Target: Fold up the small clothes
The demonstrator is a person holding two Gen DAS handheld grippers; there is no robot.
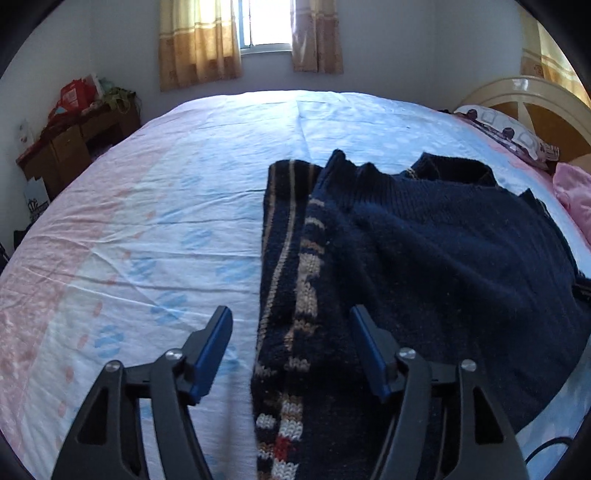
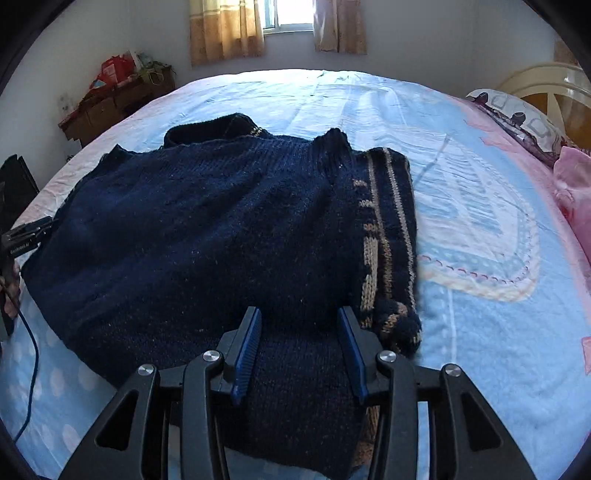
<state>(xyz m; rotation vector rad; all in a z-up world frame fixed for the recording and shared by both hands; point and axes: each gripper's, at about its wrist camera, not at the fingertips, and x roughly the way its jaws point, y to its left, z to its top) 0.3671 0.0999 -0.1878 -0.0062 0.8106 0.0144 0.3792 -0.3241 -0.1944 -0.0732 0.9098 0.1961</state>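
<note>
Broadly, by size:
Room: pale walls, a bright window [image 1: 267,22] flanked by tan patterned curtains [image 1: 199,40], a cluttered brown wooden dresser [image 1: 74,144] in the far left corner.
Bed: a wide bed [image 1: 147,206] under a creased cotton sheet printed in light blue, white and pink; a curved cream-and-wood headboard [image 1: 532,107] at the right, with a patterned pillow [image 1: 509,133] and a pink cloth [image 1: 574,195] beside it.
Sweater: a thick navy knitted sweater [image 2: 192,236] lies spread on the sheet, fuzzy and ribbed, one side folded over to show a panel of beige, white and red stripes.
Left tool: the left tool [image 1: 291,317] is released, its blue-padded jaws spread wide on either side of the striped edge.
Right tool: the right tool [image 2: 299,317] has its jaws parted over the navy hem, the knit lying between the pads; whether they pinch it I cannot tell.
</note>
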